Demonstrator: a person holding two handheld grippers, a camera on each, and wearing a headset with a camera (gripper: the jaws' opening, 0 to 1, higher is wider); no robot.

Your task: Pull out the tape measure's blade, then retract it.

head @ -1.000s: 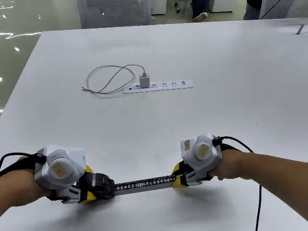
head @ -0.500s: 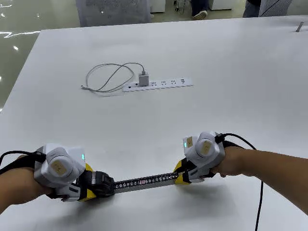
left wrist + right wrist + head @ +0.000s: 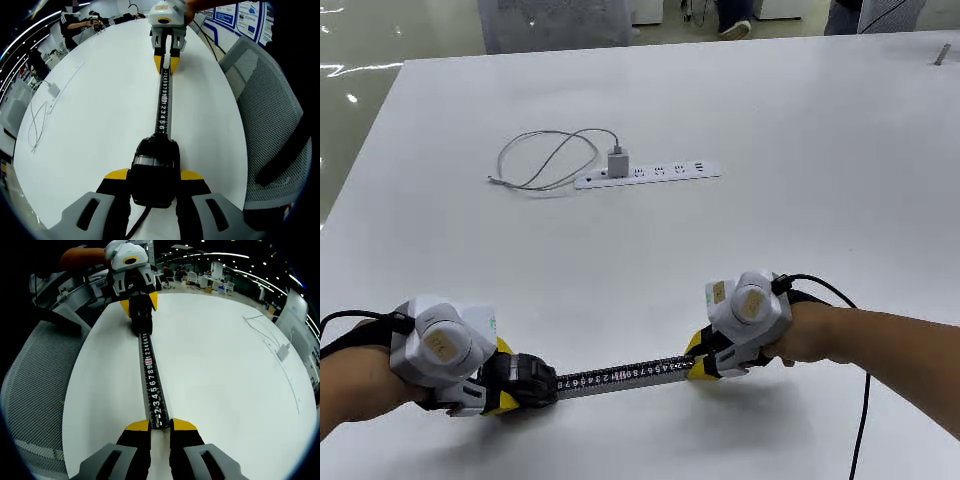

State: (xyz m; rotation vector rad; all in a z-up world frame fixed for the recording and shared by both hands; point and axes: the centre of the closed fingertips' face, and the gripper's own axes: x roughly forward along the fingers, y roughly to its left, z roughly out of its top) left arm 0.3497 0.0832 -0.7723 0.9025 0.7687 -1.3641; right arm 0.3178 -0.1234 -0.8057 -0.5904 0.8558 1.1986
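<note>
White workbench (image 3: 770,120), left hand-held gripper (image 3: 506,384) clamping tape measure (image 3: 532,381), right hand-held gripper (image 3: 699,361) pinching blade (image 3: 620,377), now drawn farther

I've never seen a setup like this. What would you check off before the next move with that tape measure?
1. Left gripper shut on the tape measure case: ok.
2. Right gripper pinching the blade at its tip: ok.
3. Blade straight between the two grippers, no kink or twist: ok.
4. Blade resting on the table or just above it: cannot tell.
5. Power strip and cable well away from the blade's path: ok.
6. Lock on the case released for retracting: cannot tell.
</note>
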